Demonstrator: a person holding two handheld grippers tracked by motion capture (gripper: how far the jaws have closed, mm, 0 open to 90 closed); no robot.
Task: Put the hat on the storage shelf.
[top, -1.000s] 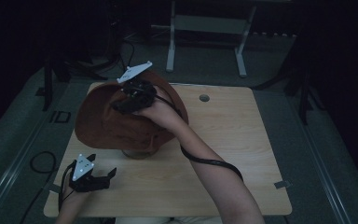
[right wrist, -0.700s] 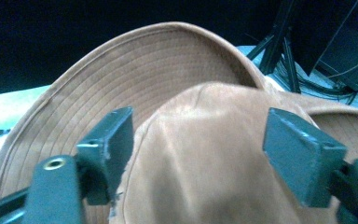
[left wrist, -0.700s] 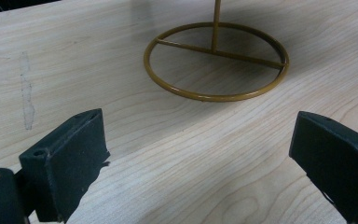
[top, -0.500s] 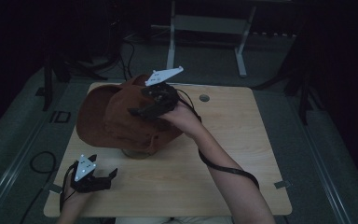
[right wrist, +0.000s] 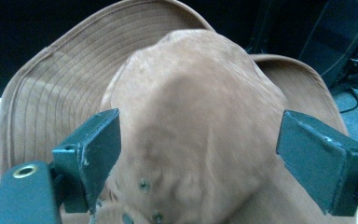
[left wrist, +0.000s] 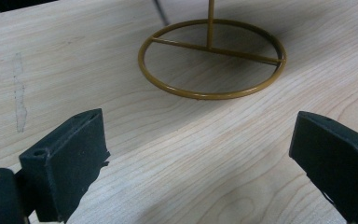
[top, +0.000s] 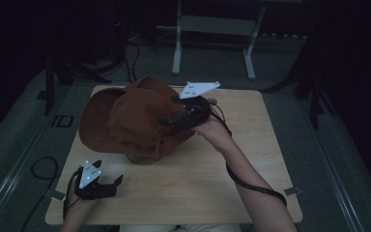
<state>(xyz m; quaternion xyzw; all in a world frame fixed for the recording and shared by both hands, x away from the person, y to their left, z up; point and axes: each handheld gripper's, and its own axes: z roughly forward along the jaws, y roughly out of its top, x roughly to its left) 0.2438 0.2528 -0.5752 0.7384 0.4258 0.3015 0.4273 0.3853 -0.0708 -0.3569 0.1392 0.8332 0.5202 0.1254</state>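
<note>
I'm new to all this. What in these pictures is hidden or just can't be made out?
- The stand: the left gripper view's top edge cuts off its post; in the high view the hat covers it.
- The hat's near side is blurred in the right gripper view, so whether the right gripper touches it is unclear.
- The room beyond the table is too dark in the high view.

The only legible mark was "ID", in large pale letters on the grey floor just left of the worktop in the high view. No other text, label, brand or number could be read anywhere.
</note>
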